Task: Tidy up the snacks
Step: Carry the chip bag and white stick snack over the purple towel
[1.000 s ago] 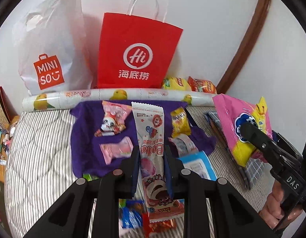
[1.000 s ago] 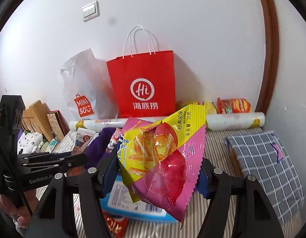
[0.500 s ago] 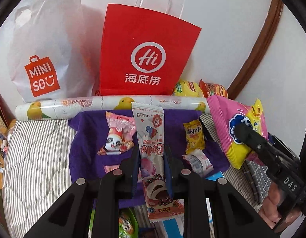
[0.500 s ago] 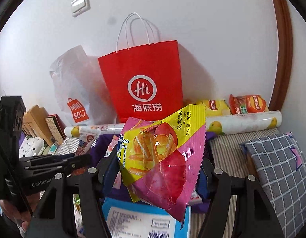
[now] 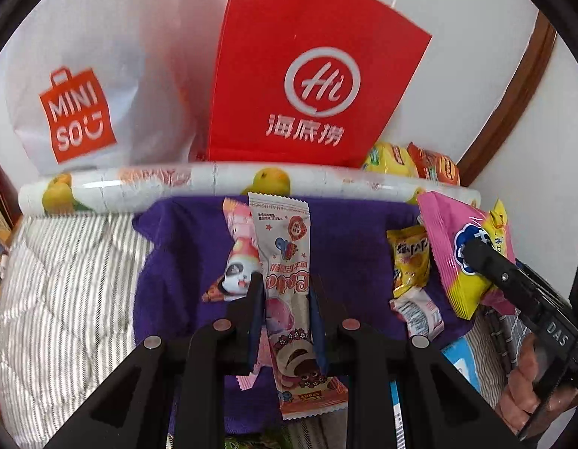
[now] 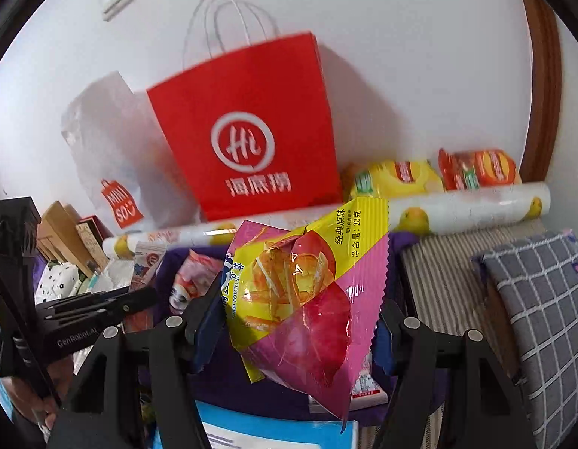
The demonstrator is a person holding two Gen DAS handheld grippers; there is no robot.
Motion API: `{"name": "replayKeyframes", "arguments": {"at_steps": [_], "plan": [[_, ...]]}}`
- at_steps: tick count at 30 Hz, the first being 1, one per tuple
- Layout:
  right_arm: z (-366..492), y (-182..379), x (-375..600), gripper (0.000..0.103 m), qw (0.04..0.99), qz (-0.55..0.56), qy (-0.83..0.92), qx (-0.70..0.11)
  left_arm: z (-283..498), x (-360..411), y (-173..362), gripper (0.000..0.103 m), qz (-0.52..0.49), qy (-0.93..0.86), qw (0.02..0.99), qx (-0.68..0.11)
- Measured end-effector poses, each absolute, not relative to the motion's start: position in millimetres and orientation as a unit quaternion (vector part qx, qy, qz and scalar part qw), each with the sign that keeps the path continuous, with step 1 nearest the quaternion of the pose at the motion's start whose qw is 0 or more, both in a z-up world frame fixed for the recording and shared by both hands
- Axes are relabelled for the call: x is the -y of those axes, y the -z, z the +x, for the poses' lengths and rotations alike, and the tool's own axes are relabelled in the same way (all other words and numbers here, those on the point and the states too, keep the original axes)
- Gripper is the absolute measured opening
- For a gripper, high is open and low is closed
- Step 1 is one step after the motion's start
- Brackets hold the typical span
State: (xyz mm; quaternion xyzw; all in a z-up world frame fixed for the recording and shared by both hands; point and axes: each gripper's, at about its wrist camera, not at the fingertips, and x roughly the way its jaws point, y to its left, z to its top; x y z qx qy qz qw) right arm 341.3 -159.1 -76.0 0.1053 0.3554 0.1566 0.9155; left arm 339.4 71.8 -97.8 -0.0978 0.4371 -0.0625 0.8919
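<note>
My left gripper (image 5: 287, 292) is shut on a long pink-and-white biscuit pack (image 5: 289, 280) and holds it above the purple cloth (image 5: 184, 262). My right gripper (image 6: 303, 321) is shut on a pink-and-yellow sweet potato chip bag (image 6: 307, 299), held in the air; this bag also shows in the left wrist view (image 5: 461, 247). A panda snack pack (image 5: 238, 273) and a small yellow pack (image 5: 410, 258) lie on the cloth. A red paper bag (image 5: 311, 82) stands upright against the wall just ahead.
A white Miniso bag (image 5: 86, 86) stands left of the red bag. A printed roll (image 5: 176, 183) lies along the cloth's far edge. Yellow and orange chip bags (image 6: 438, 176) sit behind it. A checked cushion (image 6: 543, 318) lies right, a blue box (image 6: 274, 430) near.
Both grippers have moved forward toward the red bag with their packs still held; the bags and cloth look larger and closer.
</note>
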Motion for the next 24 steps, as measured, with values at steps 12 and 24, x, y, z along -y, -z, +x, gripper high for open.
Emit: {"name": "replayKeyframes", "arguments": {"at_steps": [12, 24], "plan": [[344, 99, 154, 0.065, 0.909, 0.104, -0.15, -0.376, 339, -84, 126, 0.022, -0.112, 0.038, 0.883, -0.454], [349, 113, 149, 0.065, 0.897, 0.1, -0.156, -0.401, 340, -89, 130, 0.022, -0.132, 0.036, 0.883, -0.45]]}}
